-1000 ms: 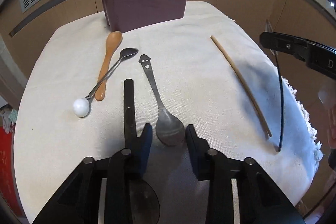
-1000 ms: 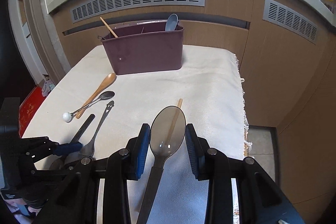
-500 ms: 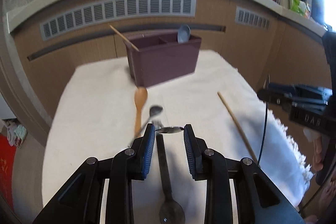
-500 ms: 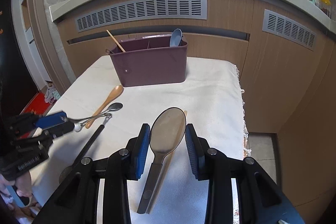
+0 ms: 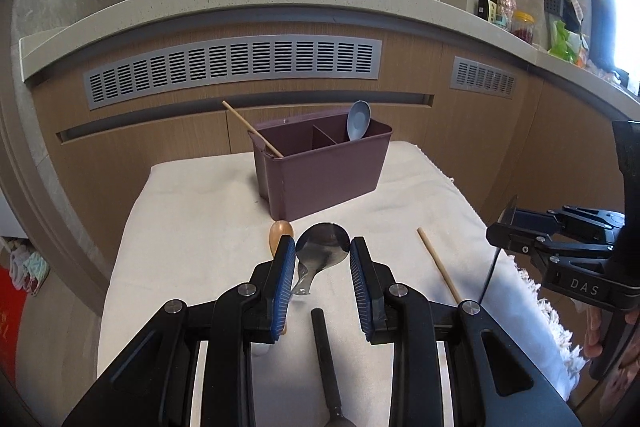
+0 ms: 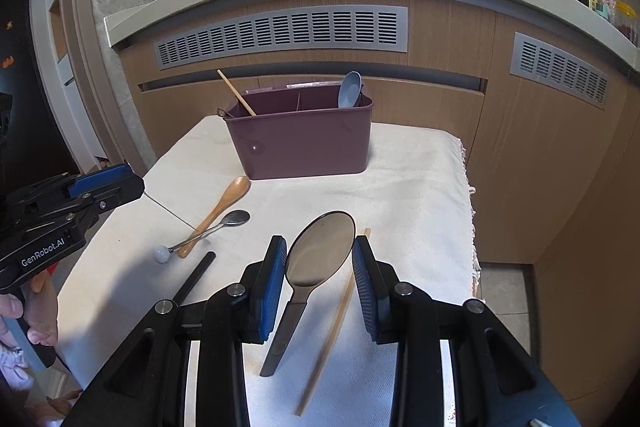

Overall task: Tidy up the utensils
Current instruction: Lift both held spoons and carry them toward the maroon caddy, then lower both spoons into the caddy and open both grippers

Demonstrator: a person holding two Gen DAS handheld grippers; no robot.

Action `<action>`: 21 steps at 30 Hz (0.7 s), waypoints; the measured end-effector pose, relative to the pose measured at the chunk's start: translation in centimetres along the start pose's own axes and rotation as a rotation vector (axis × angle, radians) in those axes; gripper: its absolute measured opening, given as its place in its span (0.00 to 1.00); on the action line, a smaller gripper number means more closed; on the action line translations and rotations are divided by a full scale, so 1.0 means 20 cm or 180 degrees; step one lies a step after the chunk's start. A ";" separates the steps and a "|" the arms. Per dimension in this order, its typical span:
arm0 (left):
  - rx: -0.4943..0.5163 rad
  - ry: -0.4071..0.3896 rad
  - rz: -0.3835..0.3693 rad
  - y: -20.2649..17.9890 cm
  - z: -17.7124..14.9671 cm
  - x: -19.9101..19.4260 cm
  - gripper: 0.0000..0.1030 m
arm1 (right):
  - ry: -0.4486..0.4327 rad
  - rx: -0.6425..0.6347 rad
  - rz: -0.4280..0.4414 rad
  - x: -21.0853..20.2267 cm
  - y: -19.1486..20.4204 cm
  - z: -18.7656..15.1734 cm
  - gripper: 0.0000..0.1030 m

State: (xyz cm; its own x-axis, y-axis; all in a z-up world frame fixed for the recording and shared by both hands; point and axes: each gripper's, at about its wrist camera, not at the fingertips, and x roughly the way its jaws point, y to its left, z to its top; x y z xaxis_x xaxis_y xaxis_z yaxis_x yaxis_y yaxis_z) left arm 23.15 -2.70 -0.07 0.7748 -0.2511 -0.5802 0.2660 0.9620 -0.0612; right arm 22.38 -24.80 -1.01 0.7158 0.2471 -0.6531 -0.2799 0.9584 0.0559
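Observation:
My left gripper (image 5: 323, 263) is shut on a metal spoon (image 5: 322, 250) by its bowl, held above the cloth; its thin handle sticks out in the right wrist view (image 6: 168, 207). My right gripper (image 6: 320, 263) is shut on a large dark translucent spoon (image 6: 320, 255), handle hanging down. The maroon utensil caddy (image 5: 324, 171) stands at the back of the table, also in the right wrist view (image 6: 300, 135), with a chopstick (image 5: 252, 129) and a blue spoon (image 5: 358, 114) in it.
On the white cloth (image 6: 400, 187) lie a wooden spoon (image 6: 218, 215), a ball-ended metal spoon (image 6: 208, 231), a black-handled utensil (image 5: 326, 359) and a chopstick (image 5: 439, 269). The cloth's fringed right edge (image 6: 468, 203) overhangs. Wooden cabinets stand behind.
My left gripper closed on the metal spoon's bowl and lifted it off the cloth, tilting up toward the caddy. My right gripper rose slightly, still holding the dark spoon.

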 end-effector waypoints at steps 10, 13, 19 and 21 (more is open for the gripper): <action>-0.0048 -0.0079 -0.0091 0.02 0.04 -0.05 0.28 | -0.0122 -0.0149 0.0023 -0.05 0.07 0.06 0.30; -0.0046 -0.0133 -0.0094 0.02 0.06 -0.07 0.28 | -0.0171 -0.0189 0.0014 -0.06 0.08 0.09 0.30; -0.0030 -0.0312 -0.0165 0.02 0.18 -0.12 0.28 | -0.0310 -0.0276 -0.0008 -0.10 0.09 0.16 0.30; -0.0009 -0.0389 -0.0211 0.02 0.26 -0.14 0.28 | -0.0396 -0.0298 -0.0012 -0.12 0.09 0.23 0.30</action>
State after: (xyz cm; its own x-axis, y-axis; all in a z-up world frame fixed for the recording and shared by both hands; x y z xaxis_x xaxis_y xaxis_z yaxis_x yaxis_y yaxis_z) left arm 24.07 -2.08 5.77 0.8197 -0.3251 -0.4716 0.3173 0.9432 -0.0986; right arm 23.11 -23.06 4.10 0.7891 0.2648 -0.5543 -0.3312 0.9433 -0.0208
